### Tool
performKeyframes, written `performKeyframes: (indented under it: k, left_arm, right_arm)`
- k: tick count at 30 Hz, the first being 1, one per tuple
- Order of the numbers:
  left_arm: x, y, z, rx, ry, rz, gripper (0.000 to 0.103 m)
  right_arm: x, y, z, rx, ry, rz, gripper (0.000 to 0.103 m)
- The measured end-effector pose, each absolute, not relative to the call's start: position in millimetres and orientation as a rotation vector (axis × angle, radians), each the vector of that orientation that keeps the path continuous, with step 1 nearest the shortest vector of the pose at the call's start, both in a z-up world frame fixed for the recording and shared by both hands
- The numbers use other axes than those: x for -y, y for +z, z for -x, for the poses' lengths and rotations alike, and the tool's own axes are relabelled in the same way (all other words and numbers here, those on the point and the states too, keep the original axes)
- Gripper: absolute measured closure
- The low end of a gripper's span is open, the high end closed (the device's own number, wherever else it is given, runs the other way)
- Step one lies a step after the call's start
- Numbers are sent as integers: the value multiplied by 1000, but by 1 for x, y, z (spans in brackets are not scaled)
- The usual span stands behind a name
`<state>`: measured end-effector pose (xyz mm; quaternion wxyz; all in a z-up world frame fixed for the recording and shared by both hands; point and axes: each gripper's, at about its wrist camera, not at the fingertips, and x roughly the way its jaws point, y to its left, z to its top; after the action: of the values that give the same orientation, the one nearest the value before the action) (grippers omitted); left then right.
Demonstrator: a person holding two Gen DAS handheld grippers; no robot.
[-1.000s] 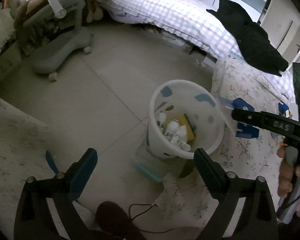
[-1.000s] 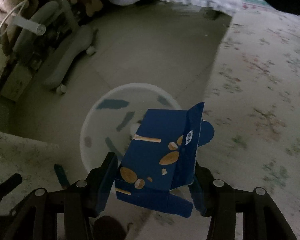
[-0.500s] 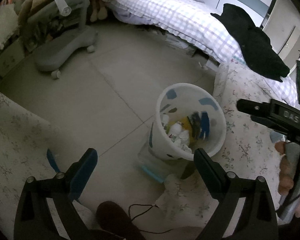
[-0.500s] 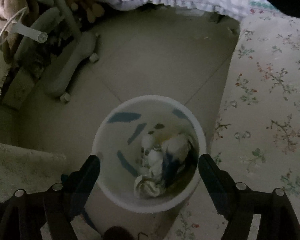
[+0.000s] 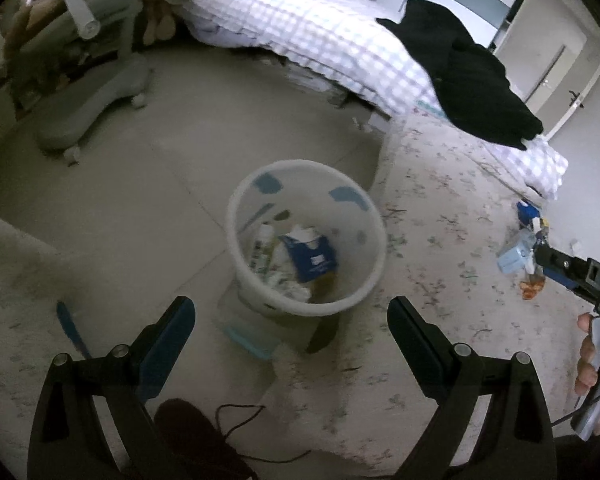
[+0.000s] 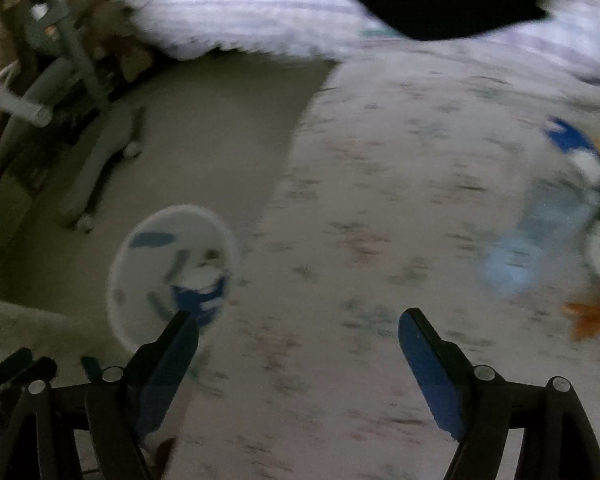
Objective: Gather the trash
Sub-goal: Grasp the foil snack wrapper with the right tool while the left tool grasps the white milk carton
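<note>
Overhead, both cameras look down on a bedroom floor (image 5: 172, 184) partly covered by a pale floral rug (image 5: 440, 248), with a bed (image 5: 308, 36) in checked lilac bedding along the far side and a black garment (image 5: 464, 76) lying across it. A grey chair base on castors (image 5: 88, 116) stands at the far left.

At the rug's edge stands a white wastebasket (image 5: 364, 208) with blue marks on its wall. Inside it lies a dark blue carton (image 5: 310, 258) on top of crumpled paper and small bottles. The left gripper (image 5: 290, 320) hangs above the near rim of the wastebasket, its jaws spread wide with nothing between them, so the basket and the carton sit just ahead of its fingertips.

The right gripper (image 6: 300, 330) also stands wide and empty over bare rug. In its blurred view the wastebasket (image 6: 140, 252) lies off to the left, beside the left finger, with the blue carton (image 6: 198, 294) showing just past that fingertip. From the left wrist view the right gripper (image 5: 540, 254) appears at the right edge, held by a hand (image 5: 590, 354), its tip close to a small heap of litter (image 5: 518, 258) on the rug: a pale blue wrapper, a blue packet and an orange scrap. That same litter (image 6: 540, 240) shows smeared at the right of the right wrist view, well apart from the wastebasket.
</note>
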<state>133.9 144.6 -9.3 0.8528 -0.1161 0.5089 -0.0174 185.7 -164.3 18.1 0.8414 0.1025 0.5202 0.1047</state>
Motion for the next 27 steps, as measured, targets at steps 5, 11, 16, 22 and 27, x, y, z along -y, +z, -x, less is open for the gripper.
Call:
performKeyframes:
  k: [5, 11, 16, 22, 27]
  left_arm:
    - [-118, -7, -142, -1077, -72, 220, 5]
    - [-85, -1, -154, -1057, -103, 166, 5]
    - [-53, 3, -169, -1043, -155, 129, 0]
    - [-4, 0, -194, -1041, -216, 100, 0]
    - [36, -8, -212, -1051, -250, 62, 0]
  right_arm:
    - [234, 20, -176, -1095, 112, -263, 16]
    - [308, 11, -174, -1096, -15, -378, 16]
    - [360, -8, -182, -1118, -104, -467, 16]
    - [401, -35, -194, -1151, -179, -550, 16]
    - [413, -51, -207, -1167, -189, -555, 17]
